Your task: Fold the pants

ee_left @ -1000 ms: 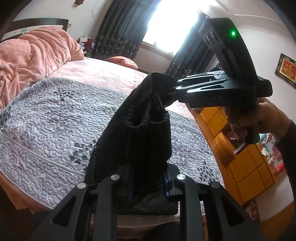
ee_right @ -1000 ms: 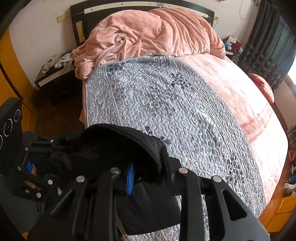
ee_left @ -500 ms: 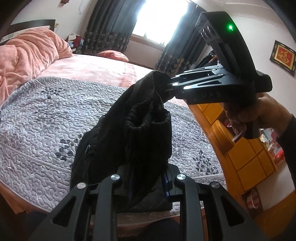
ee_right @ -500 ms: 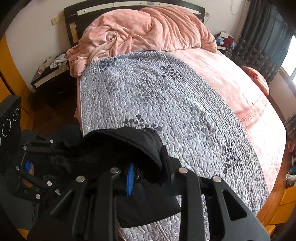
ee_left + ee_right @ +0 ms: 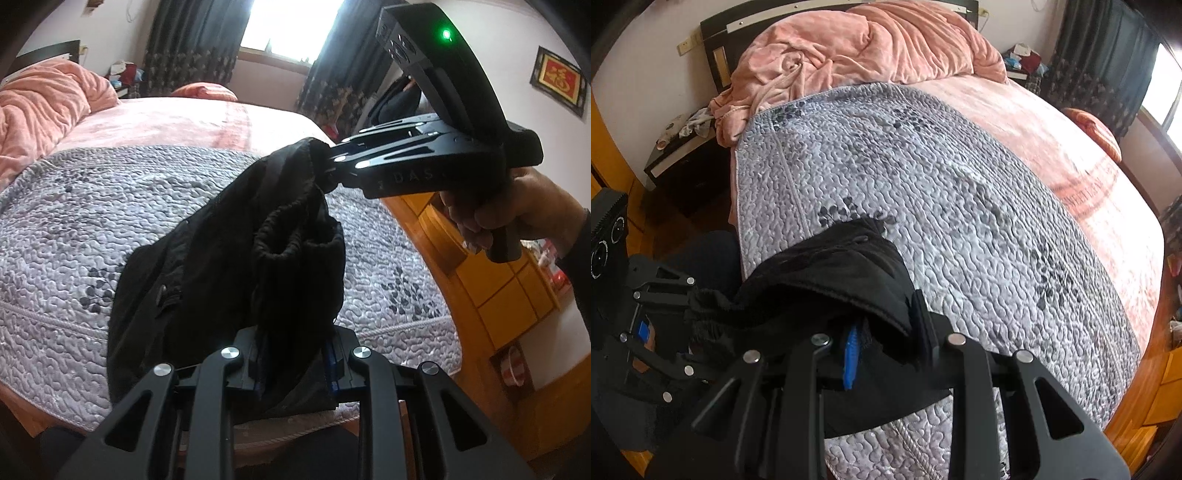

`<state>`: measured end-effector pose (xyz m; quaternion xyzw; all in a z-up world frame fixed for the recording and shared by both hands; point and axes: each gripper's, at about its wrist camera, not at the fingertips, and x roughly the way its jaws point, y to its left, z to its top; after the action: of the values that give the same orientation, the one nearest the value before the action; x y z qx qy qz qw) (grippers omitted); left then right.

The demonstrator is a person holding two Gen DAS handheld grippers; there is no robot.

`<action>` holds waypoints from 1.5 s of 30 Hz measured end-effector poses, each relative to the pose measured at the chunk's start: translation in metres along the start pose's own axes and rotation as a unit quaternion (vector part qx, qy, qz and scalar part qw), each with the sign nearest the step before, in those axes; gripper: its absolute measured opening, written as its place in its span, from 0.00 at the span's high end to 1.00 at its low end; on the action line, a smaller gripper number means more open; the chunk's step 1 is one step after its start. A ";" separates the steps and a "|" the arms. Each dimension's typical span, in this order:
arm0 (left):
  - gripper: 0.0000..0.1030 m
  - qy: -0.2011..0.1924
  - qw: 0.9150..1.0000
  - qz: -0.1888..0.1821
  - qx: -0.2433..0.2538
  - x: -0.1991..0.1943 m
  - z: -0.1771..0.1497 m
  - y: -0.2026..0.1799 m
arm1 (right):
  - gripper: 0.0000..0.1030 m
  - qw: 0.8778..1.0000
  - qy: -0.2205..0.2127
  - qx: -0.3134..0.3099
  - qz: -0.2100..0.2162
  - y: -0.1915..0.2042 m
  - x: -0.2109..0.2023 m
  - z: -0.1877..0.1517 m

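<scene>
Black pants (image 5: 229, 266) hang bunched between my two grippers above the near edge of the bed. My left gripper (image 5: 293, 363) is shut on the lower part of the cloth. My right gripper (image 5: 327, 171) is shut on the waistband end, higher and to the right. In the right wrist view my right gripper (image 5: 886, 343) clamps the pants (image 5: 827, 269), which drape left toward my left gripper (image 5: 683, 325). Part of the cloth rests on the grey quilt (image 5: 74, 221).
The grey quilted cover (image 5: 942, 192) lies over a pink bed sheet (image 5: 1071, 140). A pink duvet (image 5: 857, 48) is heaped at the headboard. A nightstand (image 5: 679, 147) stands left of the bed. Orange wooden cabinets (image 5: 498, 280) stand to the right.
Both grippers have carried the pants forward over the quilt and lower toward it. More of the cloth now drapes down to the left. Both grips are unchanged.
</scene>
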<state>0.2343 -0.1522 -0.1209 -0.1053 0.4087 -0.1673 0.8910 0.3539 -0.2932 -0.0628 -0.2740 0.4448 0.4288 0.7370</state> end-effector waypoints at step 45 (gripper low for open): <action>0.71 0.129 0.982 0.033 0.136 0.165 -0.073 -0.049 | 0.72 0.994 0.068 0.075 -0.030 -0.062 0.108 -0.142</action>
<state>0.2694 -0.2641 -0.2663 0.0527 0.4966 -0.2041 0.8420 0.3741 -0.3931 -0.2221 -0.2594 0.5161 0.3518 0.7366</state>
